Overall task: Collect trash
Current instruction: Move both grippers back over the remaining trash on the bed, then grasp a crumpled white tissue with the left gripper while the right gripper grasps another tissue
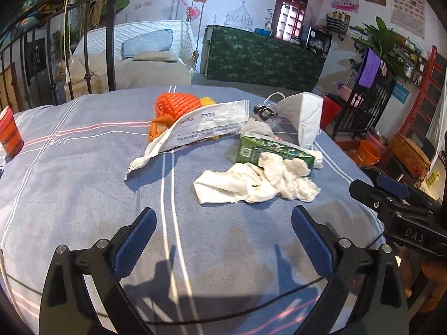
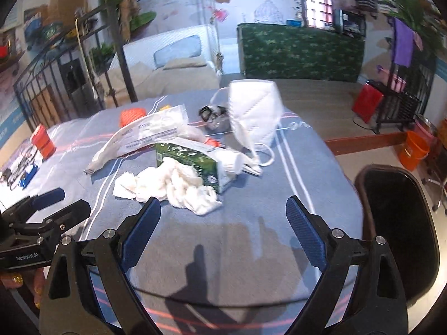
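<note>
Trash lies in a heap on a blue-grey cloth-covered table (image 1: 83,173) (image 2: 265,195). Crumpled white tissue (image 1: 257,178) (image 2: 173,185) rests against a green carton (image 1: 268,148) (image 2: 195,156). Behind are a white printed plastic wrapper (image 1: 201,125) (image 2: 145,132), orange foam netting (image 1: 178,104) (image 2: 132,115), a white face mask (image 1: 303,114) (image 2: 255,111) and a small dark clear wrapper (image 1: 264,113) (image 2: 213,114). My left gripper (image 1: 223,223) is open, short of the tissue. My right gripper (image 2: 223,212) is open just in front of the tissue, and also shows at the right edge (image 1: 391,195) of the left wrist view.
A black trash bin (image 2: 396,231) stands beside the table at the right. A red cup (image 1: 9,134) (image 2: 42,141) sits at the table's left edge, near small items (image 2: 19,170). Orange bucket (image 2: 413,150), dark metal rack (image 2: 402,106), metal railing (image 1: 56,42) and a bed (image 1: 145,55) are beyond.
</note>
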